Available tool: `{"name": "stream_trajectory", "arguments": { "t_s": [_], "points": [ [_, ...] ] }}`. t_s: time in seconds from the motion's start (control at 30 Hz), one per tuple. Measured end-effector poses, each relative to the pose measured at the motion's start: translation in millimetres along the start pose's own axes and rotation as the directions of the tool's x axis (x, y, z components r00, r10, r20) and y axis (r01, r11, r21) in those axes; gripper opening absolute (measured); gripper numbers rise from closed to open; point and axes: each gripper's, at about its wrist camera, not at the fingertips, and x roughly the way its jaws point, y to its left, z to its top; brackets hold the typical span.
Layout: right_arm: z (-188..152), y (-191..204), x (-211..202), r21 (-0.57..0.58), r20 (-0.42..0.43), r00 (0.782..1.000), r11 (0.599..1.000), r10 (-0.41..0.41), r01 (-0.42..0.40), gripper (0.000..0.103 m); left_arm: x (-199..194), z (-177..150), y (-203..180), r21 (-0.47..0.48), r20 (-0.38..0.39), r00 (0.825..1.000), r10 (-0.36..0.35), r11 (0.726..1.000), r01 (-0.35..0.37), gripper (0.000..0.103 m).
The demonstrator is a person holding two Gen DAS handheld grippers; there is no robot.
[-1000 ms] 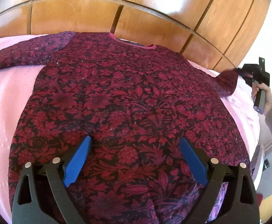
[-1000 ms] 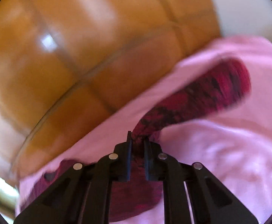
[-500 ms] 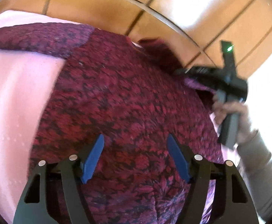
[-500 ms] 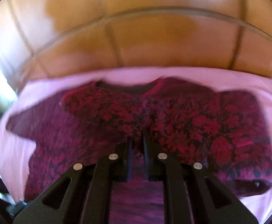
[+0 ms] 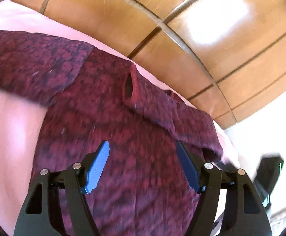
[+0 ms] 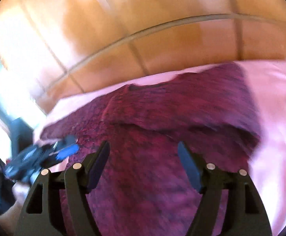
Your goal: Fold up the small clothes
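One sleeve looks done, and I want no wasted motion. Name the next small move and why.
Probably bring the left gripper to the spread sleeve. The other sleeve already lies folded across the garment, the right gripper has just been opening with nothing pinched, and the spread sleeve reaches onto the pink sheet.

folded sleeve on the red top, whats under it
The folded sleeve lies across the chest of the red patterned top, which rests on the pink sheet. The fabric directly beneath the sleeve is covered, so it cannot be seen.
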Motion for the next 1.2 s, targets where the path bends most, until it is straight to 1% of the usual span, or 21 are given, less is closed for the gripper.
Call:
{"name": "stream_trajectory", "arguments": {
  "t_s": [0.07,0.13,0.23,0.27,0.3,0.33,0.37,0.4,0.43,0.47,0.57,0.63,0.7,0.77,0.83,0.9,0.93,0.97,1.03,1.1,1.2],
  "points": [
    [-10.8,-32.9,-25.5,0.103,0.035,0.999,0.995,0.000,-0.004,0.072,16.4,14.6,-4.2,-0.008,-0.011,1.000,0.012,1.000,-0.013,0.070],
    [-17.9,-54.5,-45.5,0.177,0.053,0.998,0.984,-0.025,0.015,0.074,32.9,28.3,-5.4,-0.014,-0.021,1.000,0.022,1.000,-0.022,0.070],
    [-29.1,-89.8,-67.5,0.296,0.095,0.994,0.955,-0.053,0.023,0.073,54.5,43.8,-8.3,-0.040,-0.037,0.999,0.034,0.999,-0.035,0.070],
    [-30.6,-100.5,-71.9,0.330,0.109,0.992,0.944,-0.069,0.029,0.073,61.7,48.6,-10.3,-0.041,-0.038,0.998,0.050,0.998,-0.051,0.070],
    [-30.1,-106.6,-73.2,0.351,0.115,0.990,0.936,-0.079,0.034,0.072,65.4,50.7,-10.8,-0.042,-0.039,0.998,0.057,0.997,-0.058,0.063],
    [-29.3,-112.3,-73.1,0.371,0.119,0.989,0.928,-0.084,0.035,0.070,70.3,52.9,-12.1,-0.040,-0.045,0.997,0.056,0.998,-0.058,0.045],
    [-26.5,-117.9,-71.6,0.393,0.128,0.988,0.919,-0.084,0.027,0.069,75.1,55.4,-14.4,-0.028,-0.050,0.996,0.076,0.997,-0.077,0.033],
    [-25.2,-121.2,-76.1,0.404,0.133,0.987,0.914,-0.085,0.024,0.068,78.6,59.1,-15.2,-0.017,-0.052,0.994,0.093,0.995,-0.094,0.008],
    [-22.4,-122.5,-73.1,0.413,0.133,0.987,0.910,-0.089,0.026,0.065,76.5,60.9,-14.5,-0.026,-0.050,0.996,0.075,0.997,-0.077,0.008],
    [-18.3,-122.4,-70.0,0.418,0.133,0.987,0.908,-0.091,0.028,0.064,68.9,62.0,-15.2,-0.027,-0.021,0.997,0.071,0.997,-0.071,0.008],
    [-3.7,-115.6,-62.3,0.401,0.150,0.986,0.916,-0.076,0.009,0.062,45.7,62.1,-15.3,0.008,0.036,0.996,0.076,0.997,-0.076,0.007],
    [7.3,-104.4,-47.4,0.366,0.141,0.989,0.930,-0.054,-0.002,0.059,29.6,58.8,-12.7,0.037,0.065,0.993,0.097,0.994,-0.100,0.007],
    [16.1,-89.0,-27.3,0.317,0.102,0.994,0.948,-0.045,0.010,0.058,20.1,56.9,-7.7,0.057,0.078,0.989,0.127,0.990,-0.132,0.007],
    [19.0,-78.5,-6.4,0.275,0.053,0.996,0.960,-0.065,0.048,0.055,13.6,58.1,2.7,0.054,0.091,0.983,0.161,0.985,-0.166,0.007],
    [18.6,-70.8,14.9,0.227,-0.003,0.992,0.966,-0.128,0.125,0.050,9.7,57.5,10.5,0.046,0.101,0.977,0.189,0.980,-0.194,0.007],
    [15.7,-71.8,36.4,0.206,-0.066,0.982,0.961,-0.176,0.186,0.046,8.9,58.2,22.3,0.032,0.095,0.972,0.214,0.976,-0.217,0.007],
    [14.1,-73.4,42.1,0.199,-0.065,0.980,0.960,-0.187,0.196,0.046,12.2,57.2,27.3,0.024,0.082,0.971,0.224,0.974,-0.227,0.007],
    [12.7,-71.1,43.2,0.171,-0.052,0.978,0.963,-0.201,0.207,0.046,15.0,51.8,29.5,0.035,0.071,0.968,0.240,0.969,-0.243,0.007],
    [12.0,-69.1,40.4,0.161,-0.054,0.977,0.964,-0.207,0.213,0.046,18.9,42.4,31.9,0.059,0.065,0.962,0.265,0.961,-0.269,0.007],
    [14.9,-64.7,36.1,0.148,-0.059,0.974,0.963,-0.220,0.227,0.046,14.5,36.1,33.2,0.064,0.077,0.962,0.263,0.961,-0.268,0.007],
    [24.1,-43.9,19.3,0.128,0.000,0.978,0.970,-0.207,0.205,0.056,12.4,36.7,38.5,0.061,0.086,0.960,0.268,0.960,-0.273,0.007]
  ]
}}
